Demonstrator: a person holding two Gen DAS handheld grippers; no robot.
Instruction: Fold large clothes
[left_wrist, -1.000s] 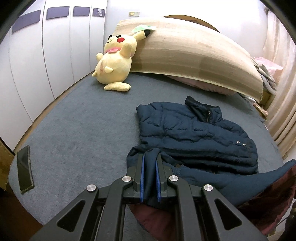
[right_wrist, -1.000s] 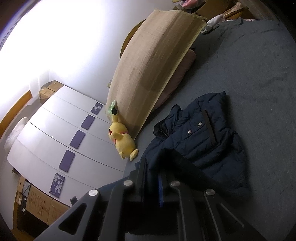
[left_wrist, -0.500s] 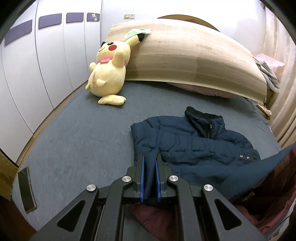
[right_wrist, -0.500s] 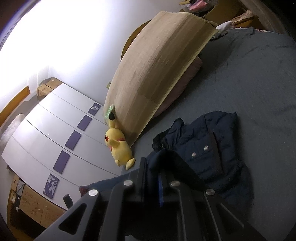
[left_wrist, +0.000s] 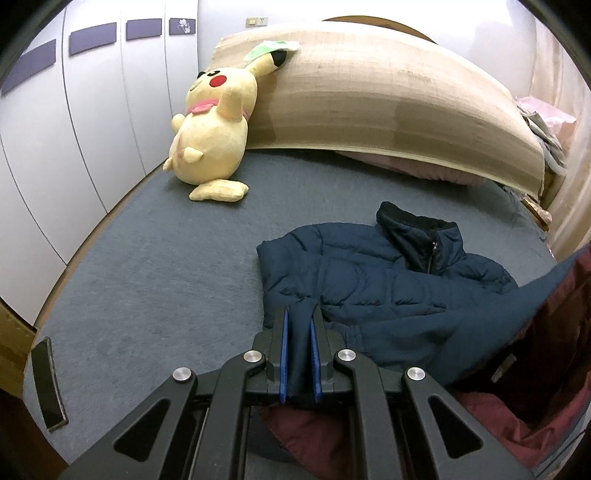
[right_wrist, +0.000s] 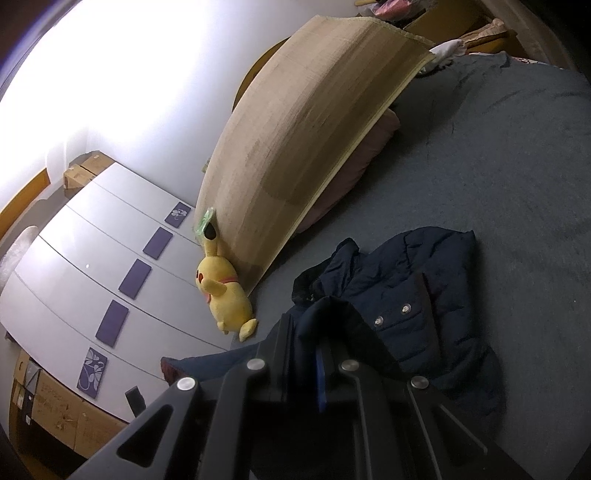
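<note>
Pinching navy fold of jacket (left_wrist: 388, 280), left gripper (left_wrist: 298, 325) sits level, low over bed (left_wrist: 147, 280), fingers aimed 12 o'clock. Right gripper (right_wrist: 303, 347) rolled hard sideways, jaws clamped on jacket hem, maroon lining exposed. Jacket body lies on bed, collar toward 12. Yellow plush (left_wrist: 212, 136) at 11 o'clock, against mat (left_wrist: 388, 107).

Home bedrm; bed (left_wrist: 155, 258); wardrobe (left_wrist: 92, 110); plush toy (left_wrist: 212, 136)
</note>
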